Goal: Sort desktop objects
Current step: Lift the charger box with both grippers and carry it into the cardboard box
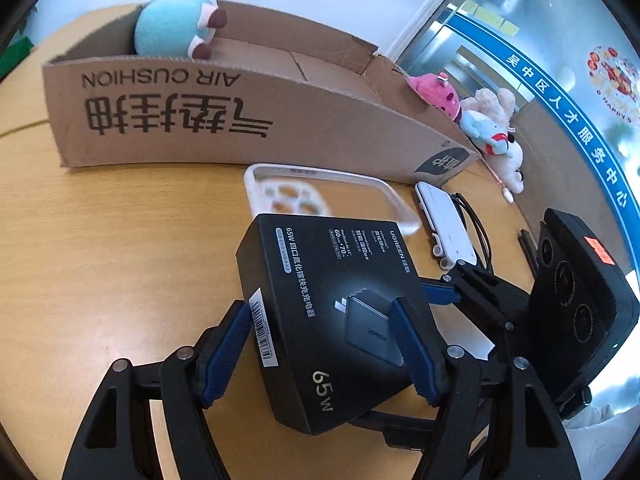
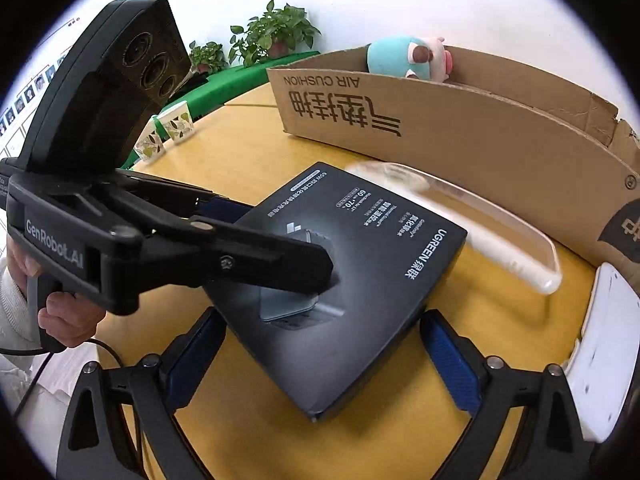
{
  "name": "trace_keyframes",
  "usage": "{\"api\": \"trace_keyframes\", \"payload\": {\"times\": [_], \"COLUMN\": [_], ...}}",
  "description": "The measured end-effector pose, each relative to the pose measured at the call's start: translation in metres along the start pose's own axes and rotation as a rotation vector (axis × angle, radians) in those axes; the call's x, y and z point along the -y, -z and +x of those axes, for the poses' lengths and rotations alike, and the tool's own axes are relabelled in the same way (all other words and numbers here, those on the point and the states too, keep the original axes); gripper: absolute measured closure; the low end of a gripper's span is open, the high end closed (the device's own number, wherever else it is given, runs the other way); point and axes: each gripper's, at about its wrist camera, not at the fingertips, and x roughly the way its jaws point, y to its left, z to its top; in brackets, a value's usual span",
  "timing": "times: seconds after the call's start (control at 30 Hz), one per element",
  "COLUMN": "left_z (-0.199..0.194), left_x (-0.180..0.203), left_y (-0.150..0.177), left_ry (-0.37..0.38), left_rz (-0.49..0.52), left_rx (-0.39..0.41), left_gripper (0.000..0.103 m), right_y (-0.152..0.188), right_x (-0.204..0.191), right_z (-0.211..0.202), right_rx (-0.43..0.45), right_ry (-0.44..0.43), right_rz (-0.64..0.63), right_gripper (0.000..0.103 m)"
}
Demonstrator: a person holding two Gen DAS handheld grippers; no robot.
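The left gripper (image 1: pixel 324 350) is clamping the black charger box (image 1: pixel 332 312), holding it above the desk (image 1: pixel 120 240). The right gripper (image 2: pixel 320 364) is gaping wide beneath the box, gripping nothing; the cardboard box (image 1: pixel 240 116) is sitting ahead.

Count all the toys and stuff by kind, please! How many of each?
Plush toys: 3 (blue one in the cardboard box, pink, white)
Paper cups: 2
Black charger box: 1
Clear phone case: 1
Total: 8, counting the cardboard box
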Motion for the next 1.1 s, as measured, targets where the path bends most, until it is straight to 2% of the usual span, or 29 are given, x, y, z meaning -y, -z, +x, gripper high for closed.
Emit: {"api": "trace_keyframes", "payload": {"times": [0.23, 0.43, 0.67, 0.87, 1.1], "left_z": [-0.049, -0.075, -0.101, -0.123, -0.131], "left_x": [0.017, 0.041, 0.066, 0.082, 0.094], "left_y": [-0.001, -0.044, -0.118, -0.191, -0.275], "left_ry": [0.002, -0.008, 0.01, 0.022, -0.02], "left_rz": [-0.012, 0.08, 0.175, 0.243, 0.28], "left_rx": [0.113, 0.224, 0.341, 0.434, 0.494], "left_gripper": [0.035, 0.036, 0.037, 0.038, 0.039], "right_y": [-0.018, -0.057, -0.116, -0.187, -0.265], "right_x": [-0.021, -0.014, 0.007, 0.031, 0.074], "right_z": [-0.039, -0.071, -0.111, -0.146, -0.161], "right_rx": [0.111, 0.225, 0.334, 0.412, 0.435], "right_ry": [-0.002, 0.071, 0.179, 0.276, 0.29], "right_rz": [-0.044, -0.102, -0.151, -0.211, -0.2], "right_gripper": [0.007, 0.007, 0.008, 0.008, 0.008]}}
